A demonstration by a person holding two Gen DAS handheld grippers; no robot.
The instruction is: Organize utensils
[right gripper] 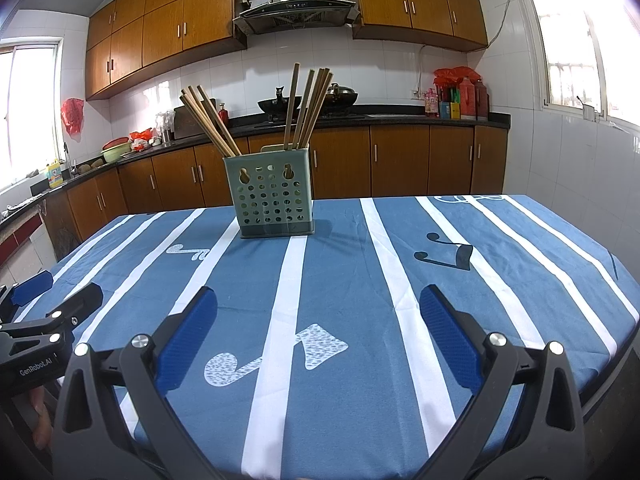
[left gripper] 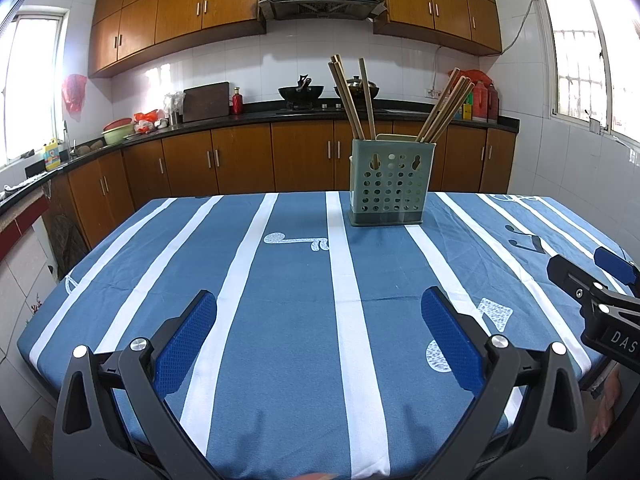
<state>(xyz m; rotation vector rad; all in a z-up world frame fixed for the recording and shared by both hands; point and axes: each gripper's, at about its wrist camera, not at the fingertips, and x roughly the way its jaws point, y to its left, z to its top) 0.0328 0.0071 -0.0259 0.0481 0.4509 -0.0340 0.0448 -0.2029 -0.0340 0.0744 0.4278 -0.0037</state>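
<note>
A green perforated utensil holder (left gripper: 387, 182) stands upright near the table's far edge; it also shows in the right wrist view (right gripper: 271, 196). Several wooden chopsticks (left gripper: 352, 96) lean in it in two bunches, also seen in the right wrist view (right gripper: 306, 110). My left gripper (left gripper: 319, 302) is open and empty above the near part of the table. My right gripper (right gripper: 319, 300) is open and empty, level with the left one. Each gripper shows at the edge of the other's view: the right gripper (left gripper: 588, 276) and the left gripper (right gripper: 56, 290).
The table carries a blue cloth with white stripes and music notes (left gripper: 296, 320), also in the right wrist view (right gripper: 360, 280). Behind it runs a kitchen counter (left gripper: 240, 114) with pots, bottles and a cutting board. Windows stand at both sides.
</note>
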